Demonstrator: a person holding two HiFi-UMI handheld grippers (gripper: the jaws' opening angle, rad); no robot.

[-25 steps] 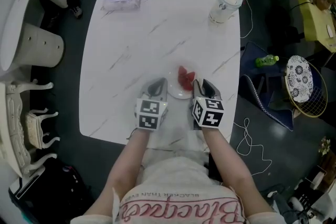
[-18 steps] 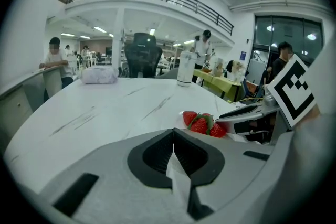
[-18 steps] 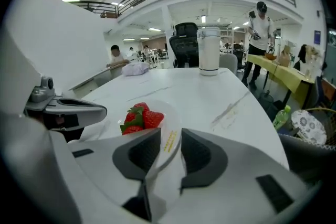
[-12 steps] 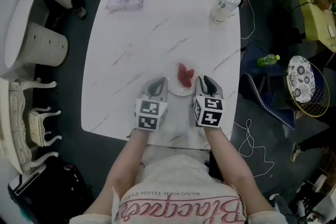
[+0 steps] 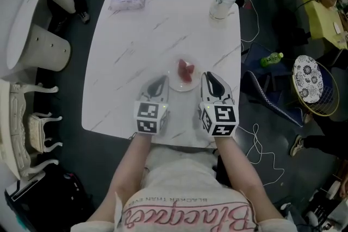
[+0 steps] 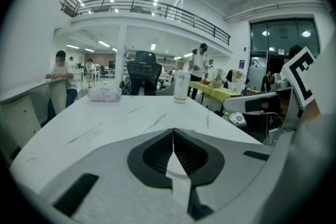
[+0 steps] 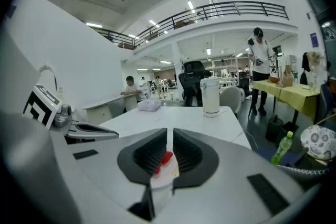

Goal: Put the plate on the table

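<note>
Right gripper view shows the right hand-held gripper (image 7: 169,139) pinching the rim of the plate (image 5: 178,84), which appears to sit on the tabletop (image 5: 136,35). The left hand-held gripper (image 6: 172,131) is pressed together and empty. Pulling back before letting go could drag the plate and spill its red pieces (image 5: 186,71).

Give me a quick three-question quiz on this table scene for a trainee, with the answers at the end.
1. True or false: the left tool has its jaws closed together with nothing between them.
2. What lies on the plate? A) red food pieces B) green grapes C) a folded napkin
3. Fill in: seen from the person's side, the lidded cup stands near the far ____ corner of the table.

Key: 1 true; 2 A; 3 right.
</note>
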